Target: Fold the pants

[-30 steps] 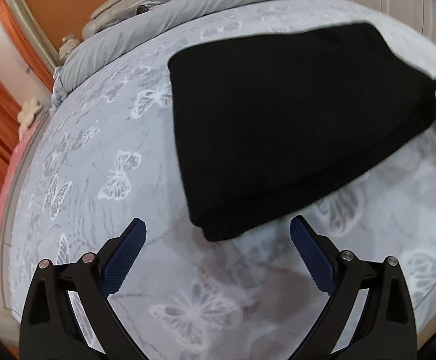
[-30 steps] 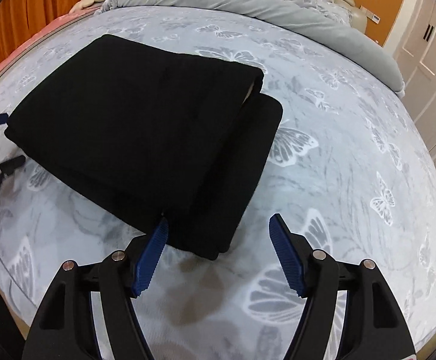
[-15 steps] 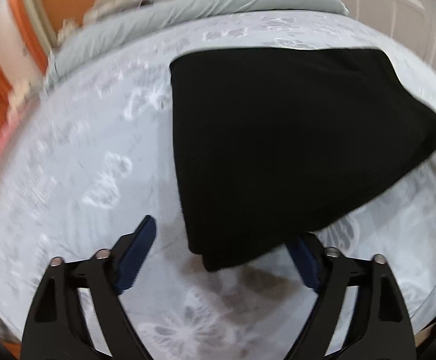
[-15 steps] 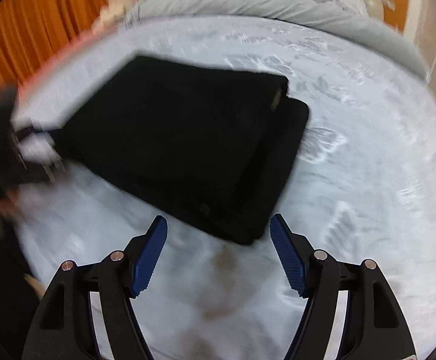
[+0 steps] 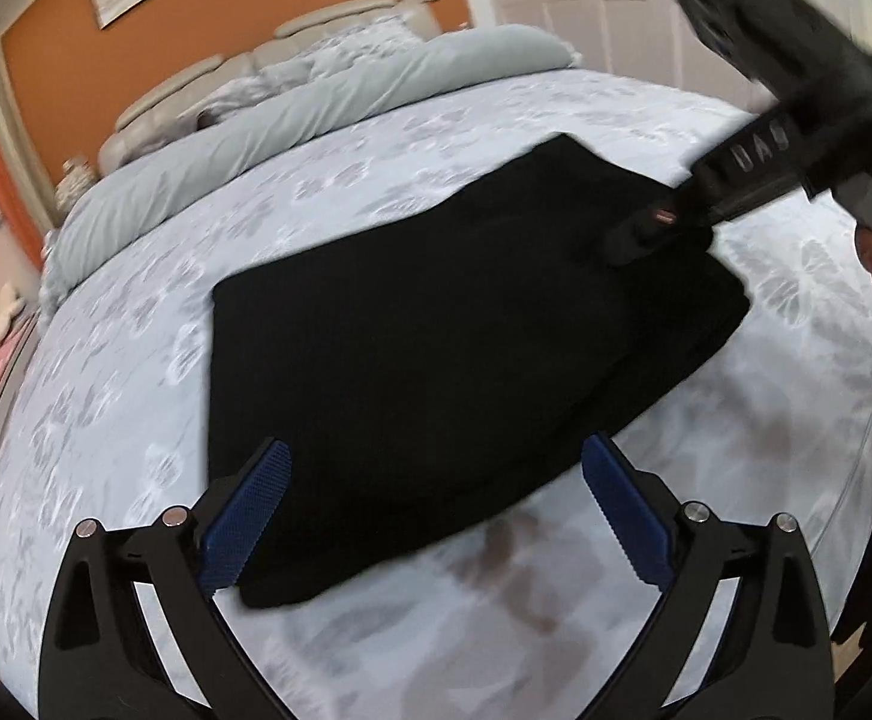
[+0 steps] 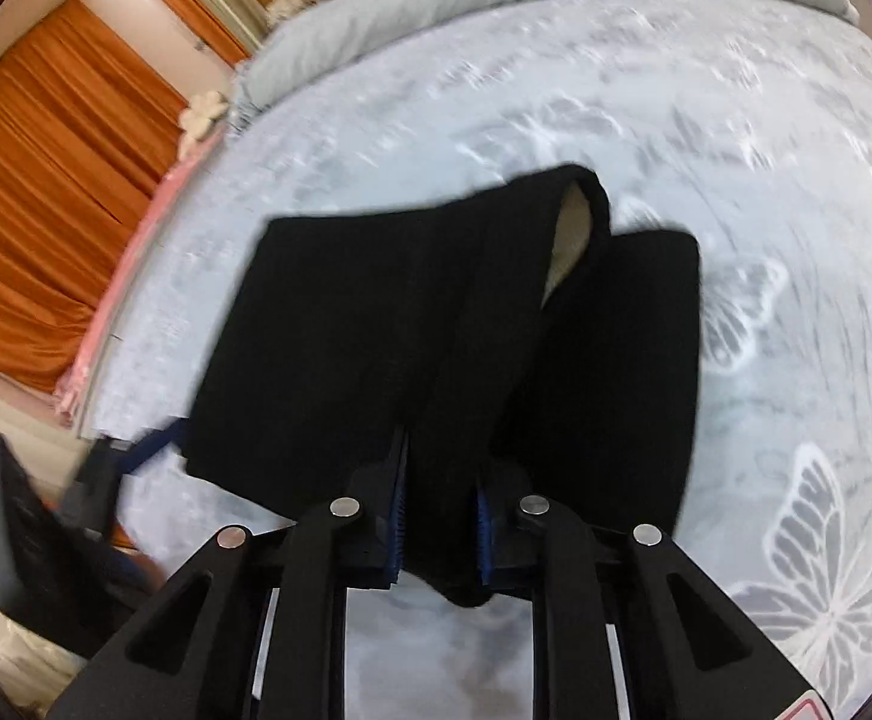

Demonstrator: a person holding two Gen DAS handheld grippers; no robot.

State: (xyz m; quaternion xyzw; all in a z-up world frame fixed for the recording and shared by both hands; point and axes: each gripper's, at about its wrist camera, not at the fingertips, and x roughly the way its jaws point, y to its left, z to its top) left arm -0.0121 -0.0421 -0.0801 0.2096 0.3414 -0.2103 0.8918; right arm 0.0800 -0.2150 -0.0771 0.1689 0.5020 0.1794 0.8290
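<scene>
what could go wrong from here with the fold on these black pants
1. The right gripper is closing on just one bunched edge of the black pants; lifting may drag the stacked layers apart, and a pale lining already gapes at the far end.
2. The left gripper is wide and opening, its pads gripping nothing, so that side is unsupported and could sag or slide on the butterfly bedspread.

The bed (image 5: 496, 630) is viewed steeply downward from both wrist cameras, at close range. The folded black pants (image 5: 436, 360) are shared, seen from opposite ends; each gripper is caught in the other's view.
</scene>
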